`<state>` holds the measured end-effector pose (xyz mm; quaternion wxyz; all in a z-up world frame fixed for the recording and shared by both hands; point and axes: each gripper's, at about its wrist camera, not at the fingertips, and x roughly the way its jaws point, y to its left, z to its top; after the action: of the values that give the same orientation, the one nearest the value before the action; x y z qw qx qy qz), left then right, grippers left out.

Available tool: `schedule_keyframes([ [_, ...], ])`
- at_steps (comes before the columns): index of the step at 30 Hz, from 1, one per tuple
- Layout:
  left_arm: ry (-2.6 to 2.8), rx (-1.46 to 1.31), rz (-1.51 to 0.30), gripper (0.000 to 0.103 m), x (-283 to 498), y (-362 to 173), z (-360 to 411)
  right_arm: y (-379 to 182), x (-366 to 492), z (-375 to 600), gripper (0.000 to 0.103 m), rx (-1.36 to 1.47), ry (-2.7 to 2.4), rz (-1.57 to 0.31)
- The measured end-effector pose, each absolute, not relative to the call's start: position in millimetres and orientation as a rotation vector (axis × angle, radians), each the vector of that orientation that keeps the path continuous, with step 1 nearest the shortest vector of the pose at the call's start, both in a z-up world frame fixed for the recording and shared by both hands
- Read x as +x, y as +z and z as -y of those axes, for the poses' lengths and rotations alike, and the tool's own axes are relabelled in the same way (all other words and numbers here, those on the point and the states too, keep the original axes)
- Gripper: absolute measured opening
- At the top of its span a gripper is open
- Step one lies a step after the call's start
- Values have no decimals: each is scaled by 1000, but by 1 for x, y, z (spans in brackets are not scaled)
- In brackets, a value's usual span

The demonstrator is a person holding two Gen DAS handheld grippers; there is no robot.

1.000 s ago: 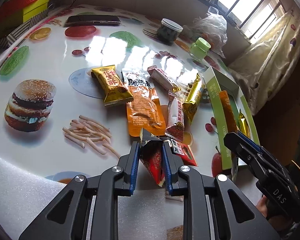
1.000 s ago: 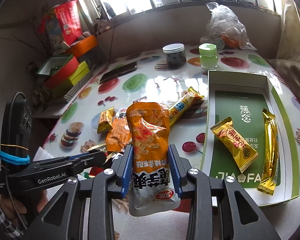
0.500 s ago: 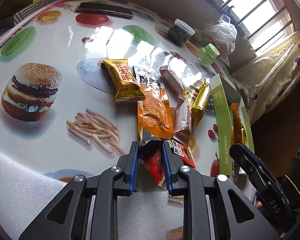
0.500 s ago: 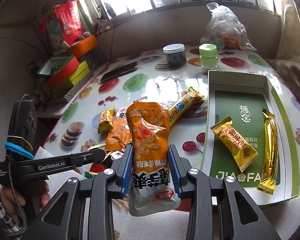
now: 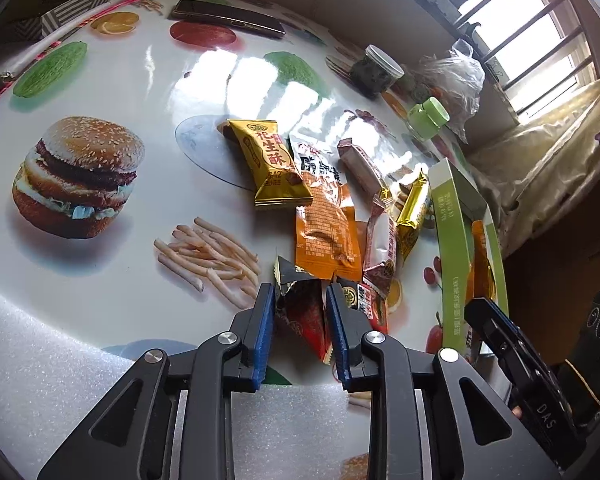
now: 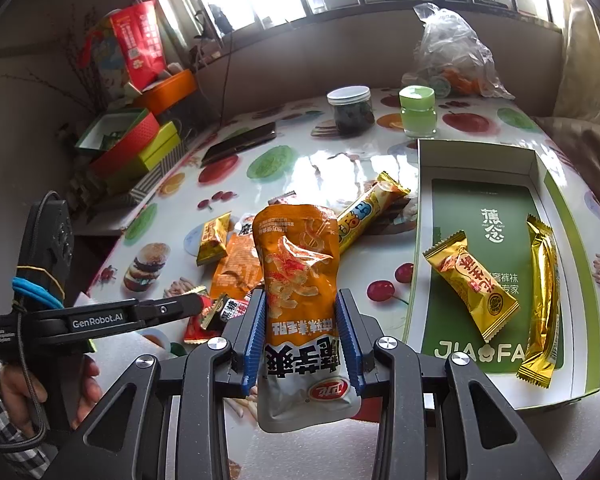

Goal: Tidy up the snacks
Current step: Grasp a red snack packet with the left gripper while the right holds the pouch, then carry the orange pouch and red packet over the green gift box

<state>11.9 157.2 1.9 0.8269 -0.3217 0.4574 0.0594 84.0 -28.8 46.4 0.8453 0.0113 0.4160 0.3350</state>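
- The white and green box (image 6: pixel 428 240) lies open on the right part of the table (image 6: pixel 300 160). Inside it are two snacks: a yellow wrapped candy (image 6: pixel 470 284) on the green floor, and a long gold bar (image 6: pixel 540 300) along the right wall.
- Behind the box stand a dark jar with a clear lid (image 6: pixel 350 110) and a green jar (image 6: pixel 417 111), both closed. A plastic bag (image 6: pixel 452 52) is behind them, near the wall.
- The right gripper (image 6: pixel 302 340) is closed on an orange snack pouch (image 6: pixel 300 280), held upright above the table, left of the box.
- The left gripper (image 5: pixel 300 320) is closed on a red and black packet (image 5: pixel 302 304), low over the near edge of the table.
- More snacks lie in a loose group in the middle: a yellow peanut candy (image 5: pixel 270 164), an orange flat packet (image 5: pixel 324 228), a gold bar with blue print (image 6: pixel 364 216).
- The left side of the table has free surface. At the far left edge lies a phone (image 5: pixel 228 18), and coloured boxes (image 6: pixel 132 148) are stacked beyond it.
- The near wall of the box is close to the table edge.
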Motion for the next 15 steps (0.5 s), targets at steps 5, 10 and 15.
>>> schedule_keyframes([
  [5,129,-662,-985,27,13,0,-152,46,84,28,33,25,704,-877],
  [10,145,-640,-972,23,12,5,-152,46,84,29,33,27,706,-876],
  [15,160,-601,-938,23,10,21,-154,49,84,30,33,29,710,-869],
])
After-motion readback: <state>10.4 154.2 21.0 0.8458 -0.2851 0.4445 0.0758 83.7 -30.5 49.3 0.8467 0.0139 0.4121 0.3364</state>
